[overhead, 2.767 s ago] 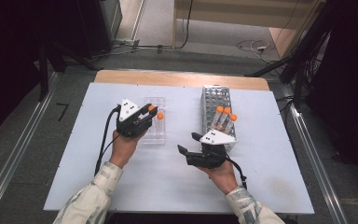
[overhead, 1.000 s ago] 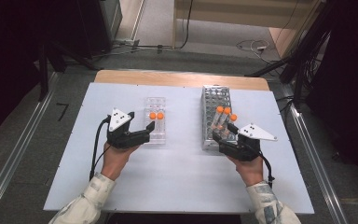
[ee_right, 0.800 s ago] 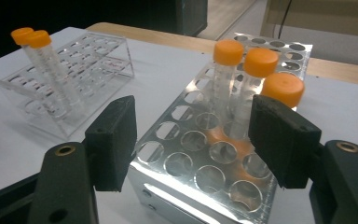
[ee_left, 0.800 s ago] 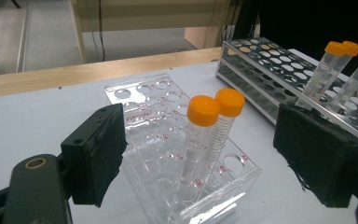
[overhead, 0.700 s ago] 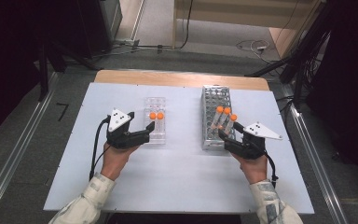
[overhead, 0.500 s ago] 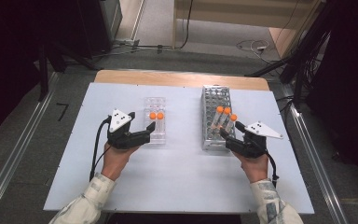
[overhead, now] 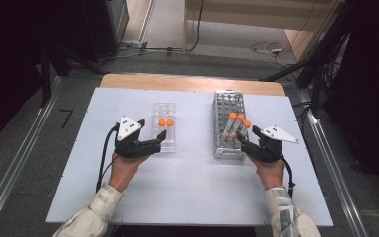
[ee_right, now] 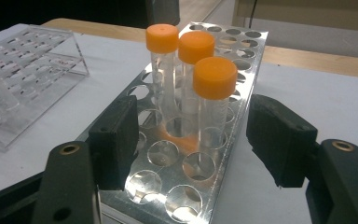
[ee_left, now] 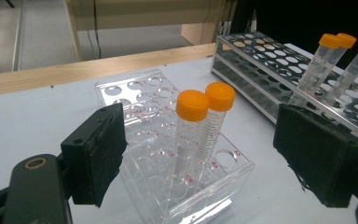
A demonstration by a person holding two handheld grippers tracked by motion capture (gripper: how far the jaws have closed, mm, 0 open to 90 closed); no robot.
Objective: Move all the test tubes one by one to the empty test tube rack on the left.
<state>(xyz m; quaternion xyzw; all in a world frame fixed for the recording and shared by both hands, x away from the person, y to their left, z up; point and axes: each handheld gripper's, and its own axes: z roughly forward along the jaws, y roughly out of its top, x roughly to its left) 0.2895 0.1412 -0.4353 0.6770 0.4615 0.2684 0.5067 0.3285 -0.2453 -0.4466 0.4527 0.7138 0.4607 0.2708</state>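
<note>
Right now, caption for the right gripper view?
Open right gripper lined up on three orange-capped tubes in a metal rack.

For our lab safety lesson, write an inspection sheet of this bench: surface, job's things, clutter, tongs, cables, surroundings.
Surface: white table, wooden strip along its far edge.
Job's things: clear rack with two orange-capped tubes; metal rack with three orange-capped tubes, leaning.
Clutter: nothing seen.
Tongs: left tongs open beside the clear rack; right tongs open at the metal rack's tubes, jaws just closing a little, not gripping.
Cables: black cable trails from the left tongs; loose cables on the floor.
Surroundings: grey floor, dark stands either side.
</note>
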